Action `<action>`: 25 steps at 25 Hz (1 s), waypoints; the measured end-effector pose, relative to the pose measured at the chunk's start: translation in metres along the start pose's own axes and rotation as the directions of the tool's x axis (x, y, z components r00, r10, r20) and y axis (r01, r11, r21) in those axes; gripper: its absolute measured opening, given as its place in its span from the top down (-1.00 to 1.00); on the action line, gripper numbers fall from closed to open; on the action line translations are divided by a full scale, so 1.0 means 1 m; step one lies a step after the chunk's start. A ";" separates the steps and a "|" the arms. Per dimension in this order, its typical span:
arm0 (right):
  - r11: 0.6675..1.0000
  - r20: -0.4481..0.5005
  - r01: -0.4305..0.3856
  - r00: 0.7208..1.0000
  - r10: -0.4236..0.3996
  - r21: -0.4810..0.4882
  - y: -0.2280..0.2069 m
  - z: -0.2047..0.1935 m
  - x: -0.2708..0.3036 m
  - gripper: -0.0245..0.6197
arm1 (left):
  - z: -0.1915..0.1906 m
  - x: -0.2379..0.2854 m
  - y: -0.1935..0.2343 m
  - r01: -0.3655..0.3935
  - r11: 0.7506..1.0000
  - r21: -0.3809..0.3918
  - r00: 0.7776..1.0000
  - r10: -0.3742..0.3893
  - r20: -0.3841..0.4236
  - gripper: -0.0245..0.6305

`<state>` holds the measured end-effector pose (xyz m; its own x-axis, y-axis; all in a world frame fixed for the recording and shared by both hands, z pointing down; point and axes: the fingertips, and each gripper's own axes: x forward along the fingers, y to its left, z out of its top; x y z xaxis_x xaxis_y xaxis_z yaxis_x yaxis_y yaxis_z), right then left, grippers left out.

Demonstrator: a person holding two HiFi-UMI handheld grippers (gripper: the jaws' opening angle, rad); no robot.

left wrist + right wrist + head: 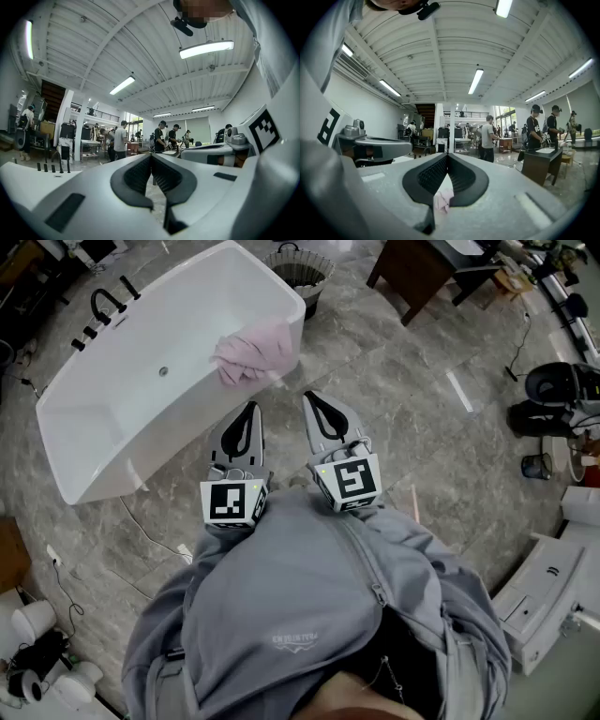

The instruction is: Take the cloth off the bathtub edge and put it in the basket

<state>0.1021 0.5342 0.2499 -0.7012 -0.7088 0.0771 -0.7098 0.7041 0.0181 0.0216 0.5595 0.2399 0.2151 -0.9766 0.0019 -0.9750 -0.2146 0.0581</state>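
Cloth (pixel 253 354): pink, bunched on bathtub (pixel 103 427) edge
Basket (pixel 300 276): on floor at cloth's 1 o'clock
Left gripper (pixel 250 409): jaws closed, empty
Right gripper (pixel 310 399): jaws closed, empty

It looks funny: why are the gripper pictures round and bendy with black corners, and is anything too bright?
Left gripper view: wide lens curves the ribbed white ceiling, corners go black, the long ceiling tube lamp glares. Right gripper view: same curving; the grey jaws look soft. Head view: even light, white glossy bathtub and crumpled pink cloth sharp.
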 end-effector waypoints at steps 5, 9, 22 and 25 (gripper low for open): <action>1.000 0.009 0.002 1.000 -0.002 -0.008 -0.002 -0.001 0.008 0.91 | 0.000 0.005 0.002 0.007 0.999 0.034 1.000 -0.007 0.000 0.91; 0.999 0.019 0.005 1.000 -0.006 0.038 -0.004 0.005 0.012 0.91 | 0.000 0.009 0.001 0.002 1.000 0.029 1.000 -0.002 -0.015 0.91; 0.999 0.074 -0.038 0.997 0.036 0.024 -0.047 0.014 0.017 0.91 | 0.012 0.041 0.007 -0.085 0.992 0.090 0.996 0.083 0.029 0.91; 0.999 0.080 -0.049 0.996 0.049 -0.004 -0.057 0.019 0.021 0.91 | 0.013 0.046 0.007 -0.103 0.990 0.093 0.995 0.101 0.028 0.91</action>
<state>0.1261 0.4784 0.2319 -0.7384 -0.6744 -0.0021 -0.6743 0.7382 0.0179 0.0243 0.5130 0.2270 0.1140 -0.9933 -0.0200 -0.9929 -0.1133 -0.0354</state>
